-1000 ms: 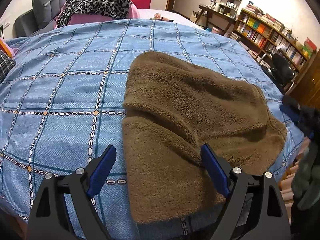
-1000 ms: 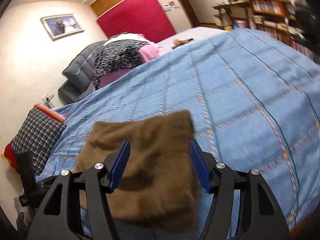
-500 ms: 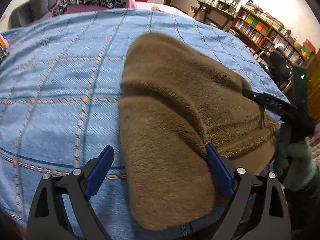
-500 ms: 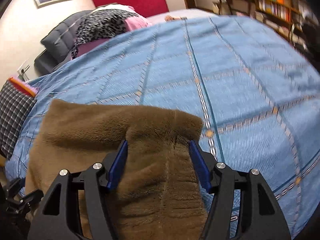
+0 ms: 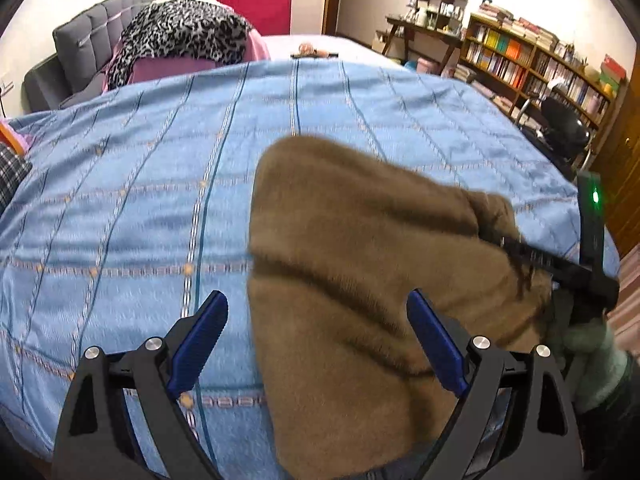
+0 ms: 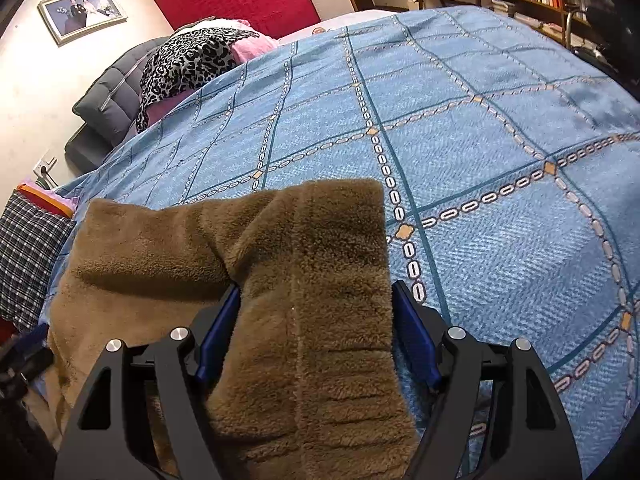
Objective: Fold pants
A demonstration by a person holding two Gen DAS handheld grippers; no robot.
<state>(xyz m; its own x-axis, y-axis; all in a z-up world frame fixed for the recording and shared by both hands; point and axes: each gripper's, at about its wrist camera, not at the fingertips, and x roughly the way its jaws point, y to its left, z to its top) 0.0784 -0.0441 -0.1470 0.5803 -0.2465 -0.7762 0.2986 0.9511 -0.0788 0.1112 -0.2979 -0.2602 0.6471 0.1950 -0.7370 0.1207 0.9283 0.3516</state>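
Observation:
Brown fleece pants lie folded on the blue checked bedspread near its front edge. My left gripper is open, its blue pads wide apart, with the pants' left edge lying between them. My right gripper is open too, and a band of the pants lies between its pads; whether the pads touch the cloth I cannot tell. The right gripper also shows in the left wrist view at the pants' right end.
A leopard-print blanket and a grey headboard are at the far end of the bed. A plaid pillow lies at the left. Bookshelves and a black chair stand to the right of the bed.
Both grippers have drawn back and tilted up, so more of the bed shows. The right gripper's end of the pants now lies flatter on the bedspread.

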